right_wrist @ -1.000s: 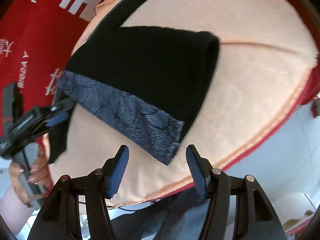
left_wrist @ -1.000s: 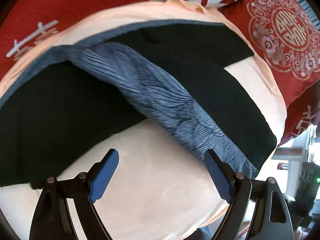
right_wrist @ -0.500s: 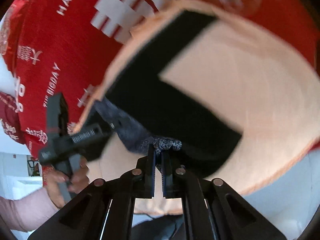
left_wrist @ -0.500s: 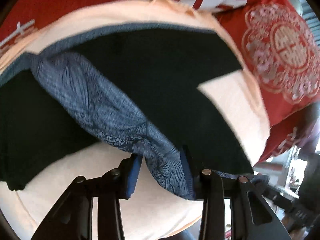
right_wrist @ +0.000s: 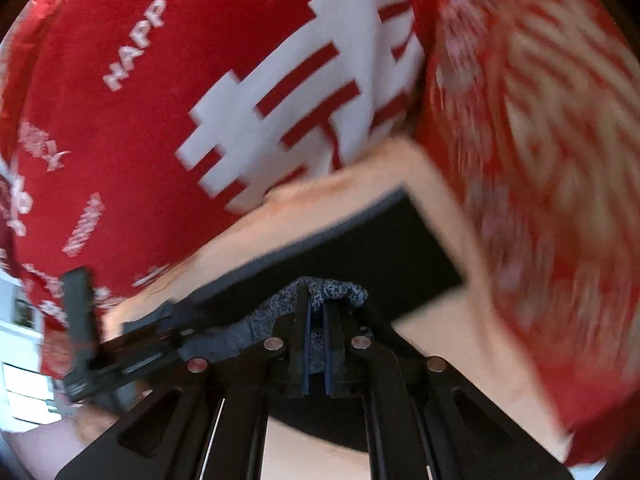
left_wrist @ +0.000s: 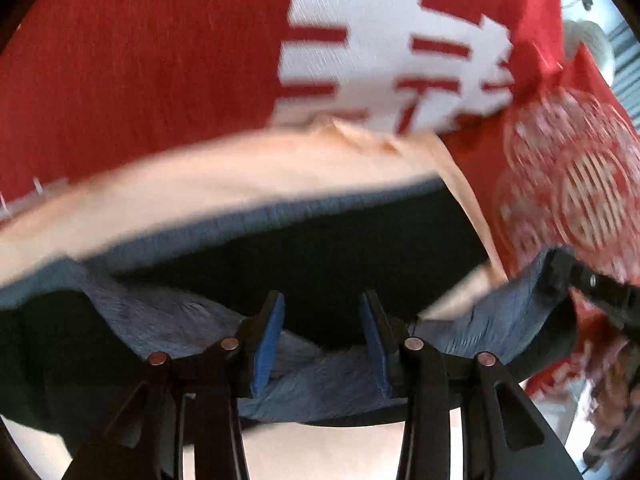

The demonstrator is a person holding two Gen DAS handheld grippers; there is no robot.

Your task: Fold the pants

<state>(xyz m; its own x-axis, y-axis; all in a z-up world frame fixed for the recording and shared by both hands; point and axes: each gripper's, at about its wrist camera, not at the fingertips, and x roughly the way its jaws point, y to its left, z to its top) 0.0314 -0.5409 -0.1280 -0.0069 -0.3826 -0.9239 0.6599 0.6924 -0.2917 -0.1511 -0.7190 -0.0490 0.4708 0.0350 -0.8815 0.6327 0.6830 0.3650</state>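
White "HAPPY" lettering marks the red cover (right_wrist: 132,128) behind the peach sheet (left_wrist: 224,184) where the black pants (left_wrist: 320,252) lie, their blue patterned edge (right_wrist: 332,292) pinched by the closed right gripper (right_wrist: 316,316), while the left gripper (left_wrist: 322,340) stands half-open around it.

Right gripper (right_wrist: 316,334) nearly closed, pinching; left gripper (left_wrist: 322,344) jaws set apart.

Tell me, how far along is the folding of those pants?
Early to midway, by the look of it. Done: both grippers have taken the black pants' blue patterned band. In hand: the right gripper is shut on it, and it lies between the left gripper's fingers, lifted off the peach cloth. Left: laying it over and flattening.
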